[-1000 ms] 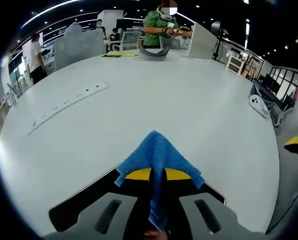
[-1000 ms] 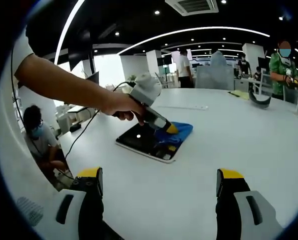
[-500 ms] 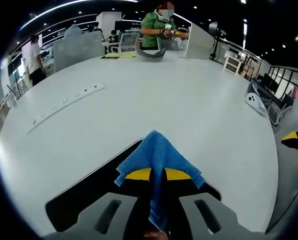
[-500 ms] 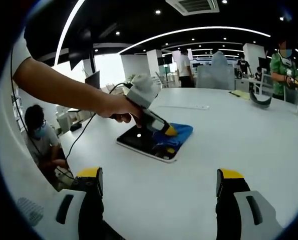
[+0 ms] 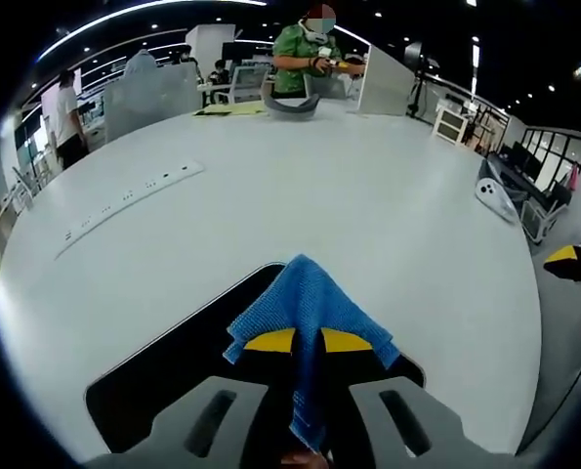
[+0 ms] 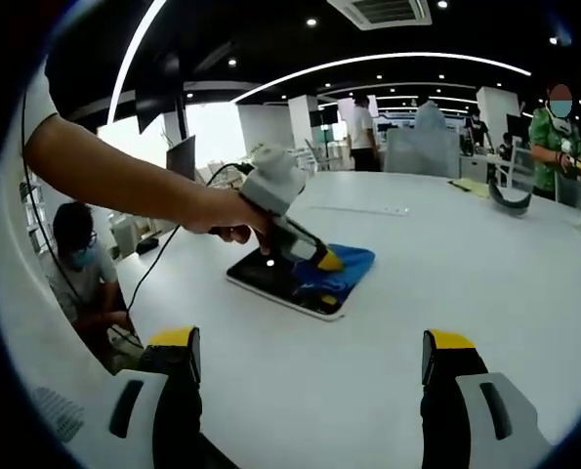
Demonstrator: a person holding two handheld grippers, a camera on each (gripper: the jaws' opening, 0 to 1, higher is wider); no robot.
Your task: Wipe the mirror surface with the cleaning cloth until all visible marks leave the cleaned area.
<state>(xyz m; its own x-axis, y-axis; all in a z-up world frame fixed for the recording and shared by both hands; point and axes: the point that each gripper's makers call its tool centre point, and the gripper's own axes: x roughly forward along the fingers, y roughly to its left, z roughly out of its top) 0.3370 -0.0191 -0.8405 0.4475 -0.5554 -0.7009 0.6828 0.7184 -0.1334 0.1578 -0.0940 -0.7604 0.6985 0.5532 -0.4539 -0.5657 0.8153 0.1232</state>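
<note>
One gripper, the left gripper (image 5: pixel 307 342), clamps the cloth (image 5: pixel 307 305) directly on the mirror (image 5: pixel 173 366), whose long axis runs leftward, while the right gripper (image 6: pixel 310 366) hangs open, well apart over the table (image 6: pixel 466 283).

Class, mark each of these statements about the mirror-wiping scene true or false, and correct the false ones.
1. The left gripper is shut on the blue cloth. True.
2. The right gripper clamps the mirror's edge. False: its jaws stand open and apart over the white table, short of the mirror.
3. The cloth lies on the mirror. True: in the right gripper view it rests on the mirror's far end.
4. The mirror stands upright against a wall. False: it lies flat on the table.
5. A power strip lies on the table. True.
</note>
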